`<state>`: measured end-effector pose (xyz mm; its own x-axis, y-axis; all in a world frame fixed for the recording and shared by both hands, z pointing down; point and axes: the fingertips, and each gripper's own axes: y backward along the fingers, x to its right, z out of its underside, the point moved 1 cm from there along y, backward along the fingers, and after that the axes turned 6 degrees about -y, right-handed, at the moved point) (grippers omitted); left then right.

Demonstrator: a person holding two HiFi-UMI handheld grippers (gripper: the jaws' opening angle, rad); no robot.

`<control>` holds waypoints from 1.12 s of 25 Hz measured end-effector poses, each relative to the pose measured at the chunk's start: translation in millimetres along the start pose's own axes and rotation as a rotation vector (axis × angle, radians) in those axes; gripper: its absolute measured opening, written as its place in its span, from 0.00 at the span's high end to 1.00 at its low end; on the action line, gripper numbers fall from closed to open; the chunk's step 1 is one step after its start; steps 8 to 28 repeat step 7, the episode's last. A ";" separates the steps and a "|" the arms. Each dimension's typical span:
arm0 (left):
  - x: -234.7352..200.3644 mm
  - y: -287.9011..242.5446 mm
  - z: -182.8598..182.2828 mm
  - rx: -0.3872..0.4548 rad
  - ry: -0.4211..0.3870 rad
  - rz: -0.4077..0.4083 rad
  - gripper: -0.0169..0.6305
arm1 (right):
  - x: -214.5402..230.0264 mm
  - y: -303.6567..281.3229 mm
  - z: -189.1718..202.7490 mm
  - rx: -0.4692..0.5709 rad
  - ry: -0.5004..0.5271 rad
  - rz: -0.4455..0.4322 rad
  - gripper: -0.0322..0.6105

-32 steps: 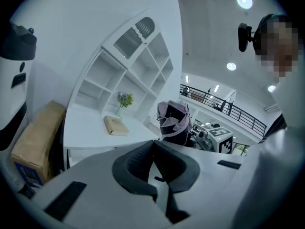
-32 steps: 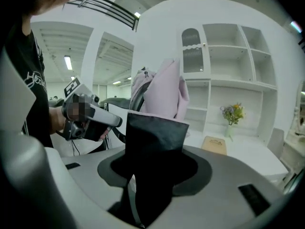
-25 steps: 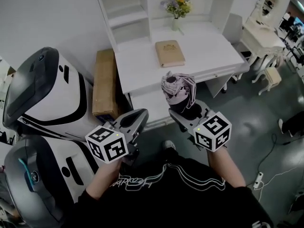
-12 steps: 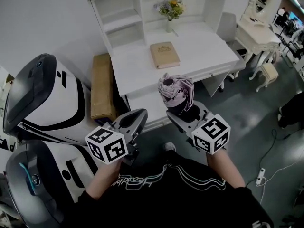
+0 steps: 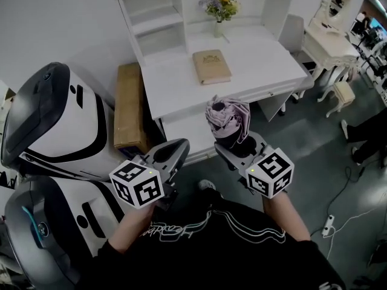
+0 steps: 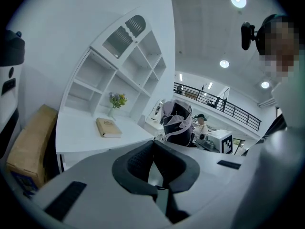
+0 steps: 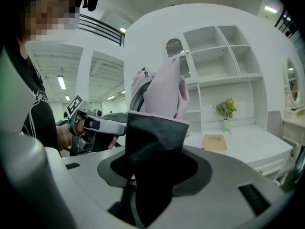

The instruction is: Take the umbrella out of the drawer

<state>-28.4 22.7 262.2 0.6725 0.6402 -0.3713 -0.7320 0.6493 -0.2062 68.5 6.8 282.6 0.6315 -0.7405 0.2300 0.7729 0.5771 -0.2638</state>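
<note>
A folded lilac umbrella in a black sleeve stands upright in my right gripper, whose jaws are shut on its lower end. The right gripper view shows the black sleeve filling the gap between the pads, with lilac cloth above. I hold it in the air in front of the white desk, just right of the pulled-out white drawer. My left gripper hangs level beside it, shut with nothing in it. In the left gripper view its pads meet, and the umbrella shows beyond them.
A tan book and a vase of flowers sit on the desk under white shelves. A cardboard box leans left of the desk. A large white-and-black machine stands at the left, and a dressing table at the right.
Both grippers and the umbrella keep their places. Only the head view has shifted a little.
</note>
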 end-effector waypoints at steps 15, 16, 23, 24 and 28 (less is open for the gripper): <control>-8.5 -8.2 -4.0 -0.009 -0.003 -0.005 0.94 | 7.4 -11.1 -4.0 0.010 -0.002 -0.014 0.61; -8.5 -8.2 -4.0 -0.009 -0.003 -0.005 0.94 | 7.4 -11.1 -4.0 0.010 -0.002 -0.014 0.61; -8.5 -8.2 -4.0 -0.009 -0.003 -0.005 0.94 | 7.4 -11.1 -4.0 0.010 -0.002 -0.014 0.61; -8.5 -8.2 -4.0 -0.009 -0.003 -0.005 0.94 | 7.4 -11.1 -4.0 0.010 -0.002 -0.014 0.61; -8.5 -8.2 -4.0 -0.009 -0.003 -0.005 0.94 | 7.4 -11.1 -4.0 0.010 -0.002 -0.014 0.61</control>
